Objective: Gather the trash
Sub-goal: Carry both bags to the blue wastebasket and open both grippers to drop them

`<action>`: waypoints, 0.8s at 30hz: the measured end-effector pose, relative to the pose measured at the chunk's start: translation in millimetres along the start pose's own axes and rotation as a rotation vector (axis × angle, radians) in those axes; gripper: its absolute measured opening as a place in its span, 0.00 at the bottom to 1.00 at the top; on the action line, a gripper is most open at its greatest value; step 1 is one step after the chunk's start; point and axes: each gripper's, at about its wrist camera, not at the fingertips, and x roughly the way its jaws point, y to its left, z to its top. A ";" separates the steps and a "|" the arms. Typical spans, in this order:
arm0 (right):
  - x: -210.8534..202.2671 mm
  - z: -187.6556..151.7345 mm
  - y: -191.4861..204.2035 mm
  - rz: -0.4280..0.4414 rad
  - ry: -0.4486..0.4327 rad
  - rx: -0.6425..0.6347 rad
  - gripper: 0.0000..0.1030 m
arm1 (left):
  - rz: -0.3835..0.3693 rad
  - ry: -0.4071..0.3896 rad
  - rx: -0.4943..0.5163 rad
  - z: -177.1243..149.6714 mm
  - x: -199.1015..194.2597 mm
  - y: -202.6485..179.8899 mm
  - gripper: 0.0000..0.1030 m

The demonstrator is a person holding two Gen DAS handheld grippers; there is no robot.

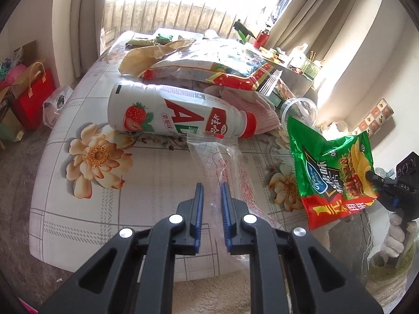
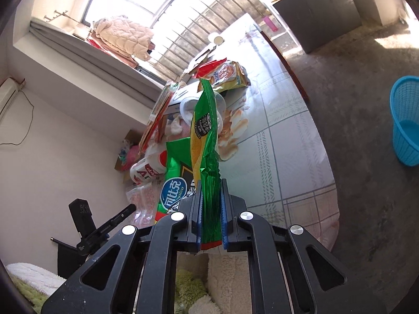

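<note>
The left gripper [image 1: 212, 191] points down with its two blue fingers squeezed on a clear plastic bag [image 1: 222, 164], while the right gripper [image 2: 210, 191], held by a white-gloved hand [image 1: 395, 238], pinches a green chip bag [image 2: 205, 141].

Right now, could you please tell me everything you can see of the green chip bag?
The green chip bag is a crinkled, glossy foil packet, green on top with a red band along the bottom, printed with chips, a blue oval logo and yellow lettering. It looks flattened and probably empty. The right claw is shut on one edge, holding it in the air over the table's floral cloth. It hangs in front of a clear plastic cup; nothing else appears to touch it.
</note>
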 end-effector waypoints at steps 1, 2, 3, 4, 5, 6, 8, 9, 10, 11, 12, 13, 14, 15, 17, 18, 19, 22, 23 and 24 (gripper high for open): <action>-10.3 -2.7 -0.3 0.006 -0.025 0.010 0.09 | -0.010 -0.008 0.003 2.0 -5.5 -4.1 0.12; -21.9 -5.3 -1.2 0.015 -0.051 0.018 0.09 | -0.023 -0.018 0.011 4.2 -11.0 -9.5 0.12; -34.8 -7.9 -3.2 0.023 -0.081 0.028 0.09 | -0.038 -0.028 0.025 7.9 -15.8 -15.7 0.12; -46.6 -10.1 -3.5 0.023 -0.114 0.035 0.09 | -0.054 -0.040 0.043 12.4 -18.9 -26.0 0.12; -60.7 -12.2 -5.4 0.018 -0.150 0.041 0.09 | -0.077 -0.052 0.065 18.0 -22.0 -36.1 0.12; -75.7 -14.1 -8.4 0.010 -0.186 0.048 0.09 | -0.104 -0.064 0.091 24.6 -23.5 -48.6 0.12; -105.5 -17.0 -16.4 -0.028 -0.266 0.067 0.09 | -0.162 -0.081 0.157 39.3 -23.3 -79.7 0.12; -120.5 -18.4 -21.7 -0.049 -0.309 0.081 0.09 | -0.194 -0.084 0.192 47.0 -21.5 -98.5 0.12; -137.3 -19.7 -28.6 -0.071 -0.353 0.101 0.09 | -0.228 -0.084 0.231 54.5 -19.3 -118.9 0.12; -153.6 -21.0 -36.0 -0.100 -0.398 0.123 0.09 | -0.262 -0.087 0.271 62.5 -16.3 -140.7 0.12; -169.2 -21.9 -43.7 -0.134 -0.439 0.147 0.09 | -0.296 -0.094 0.314 70.5 -12.8 -164.2 0.12; -183.1 -23.0 -52.0 -0.172 -0.477 0.175 0.09 | -0.326 -0.097 0.366 77.6 -8.0 -189.7 0.12; -195.0 -23.7 -62.3 -0.213 -0.508 0.205 0.09 | -0.344 -0.091 0.419 84.8 -0.6 -217.1 0.12; -204.9 -23.3 -70.9 -0.266 -0.534 0.234 0.09 | -0.355 -0.074 0.464 92.4 10.6 -244.3 0.12; -219.9 -19.0 -87.9 -0.403 -0.571 0.281 0.09 | -0.398 -0.006 0.536 105.7 41.5 -299.1 0.12; -220.8 -16.2 -97.7 -0.485 -0.579 0.311 0.09 | -0.409 0.032 0.568 110.4 59.5 -326.5 0.12; -221.3 -12.7 -107.0 -0.546 -0.581 0.336 0.09 | -0.404 0.062 0.604 114.2 79.6 -353.2 0.12; -215.2 5.1 -139.4 -0.683 -0.571 0.380 0.09 | -0.365 0.124 0.719 116.4 146.4 -427.2 0.13; -209.0 10.2 -150.1 -0.731 -0.559 0.389 0.09 | -0.338 0.142 0.759 113.6 169.7 -449.7 0.13; -202.8 17.9 -162.3 -0.757 -0.546 0.397 0.09 | -0.321 0.164 0.794 108.9 192.2 -469.9 0.13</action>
